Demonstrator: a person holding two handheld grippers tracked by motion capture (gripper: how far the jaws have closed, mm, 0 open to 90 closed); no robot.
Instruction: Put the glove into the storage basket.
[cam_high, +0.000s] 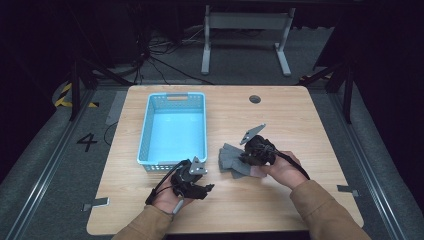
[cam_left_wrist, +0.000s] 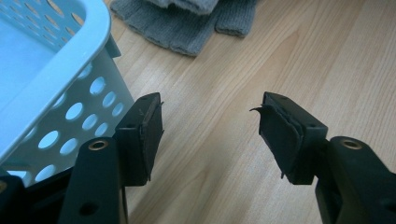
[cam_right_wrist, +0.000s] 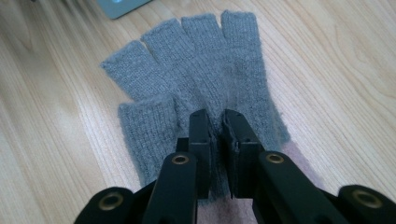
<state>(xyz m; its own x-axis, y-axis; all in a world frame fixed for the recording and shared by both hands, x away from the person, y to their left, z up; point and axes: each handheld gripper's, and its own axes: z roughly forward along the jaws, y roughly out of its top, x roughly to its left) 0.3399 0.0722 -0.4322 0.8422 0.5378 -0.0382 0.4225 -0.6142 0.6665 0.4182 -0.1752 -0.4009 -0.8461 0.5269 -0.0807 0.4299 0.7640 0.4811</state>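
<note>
A grey knitted fingerless glove (cam_high: 230, 159) (cam_right_wrist: 187, 70) lies flat on the wooden table (cam_high: 290, 125), to the right of the light blue basket (cam_high: 172, 127). My right gripper (cam_high: 245, 159) (cam_right_wrist: 217, 126) stands on the glove's palm, its jaws nearly together and pinching a fold of the knit. A pale pink edge (cam_right_wrist: 299, 161) shows under the glove's near side. My left gripper (cam_high: 204, 191) (cam_left_wrist: 210, 135) rests open near the basket's near right corner (cam_left_wrist: 70, 51), with bare wood between its pads. The glove's finger ends (cam_left_wrist: 187, 28) lie beyond it.
The basket has perforated walls and nothing inside. A round cable hole (cam_high: 255, 99) sits near the table's far edge. Beyond the table stand a grey desk frame (cam_high: 245, 35) and floor cables.
</note>
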